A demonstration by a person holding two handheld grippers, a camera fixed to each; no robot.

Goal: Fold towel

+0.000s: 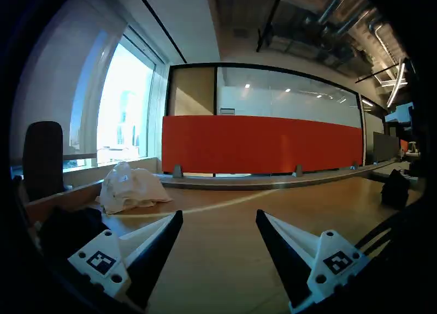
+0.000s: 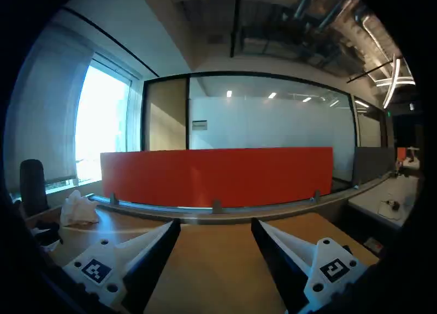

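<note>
Left claw [image 1: 218, 213]: spread wide, empty, fingers level over bare wood of the tabletop [image 1: 328, 199]. Square black-and-white markers on both fingers [image 1: 101, 261].

Right claw [image 2: 215, 221]: likewise wide apart, gripping nothing, pointing across the same tabletop [image 2: 306, 224] toward its back edge.

Towel [image 1: 130, 187]: white, crumpled in a loose heap, unfolded. Lying near the tabletop's back-left corner, close to the back edge, just left of the partition's left end. Well apart from both claws. From the right gripper view, seen as a small white lump [image 2: 78, 209] far off to the left, by the same back edge.

Along the back edge: grey rail with an orange partition [image 1: 262, 144] standing upright on small metal feet; same partition [image 2: 218, 175] across the middle of the right gripper view. Behind it a glass wall with ceiling lights reflected.

Left side: bright window [image 1: 123, 112], black chair back [image 1: 42, 155] in front of it. Dark soft item [image 1: 65, 229] on the tabletop's left edge, just beside the left claw's left finger, nearer than the towel; can't tell what it is. Another black object [image 1: 394, 189] at the tabletop's right edge, too dark to identify.

Overhead: exposed pipes and ducts, strip light at upper right.
</note>
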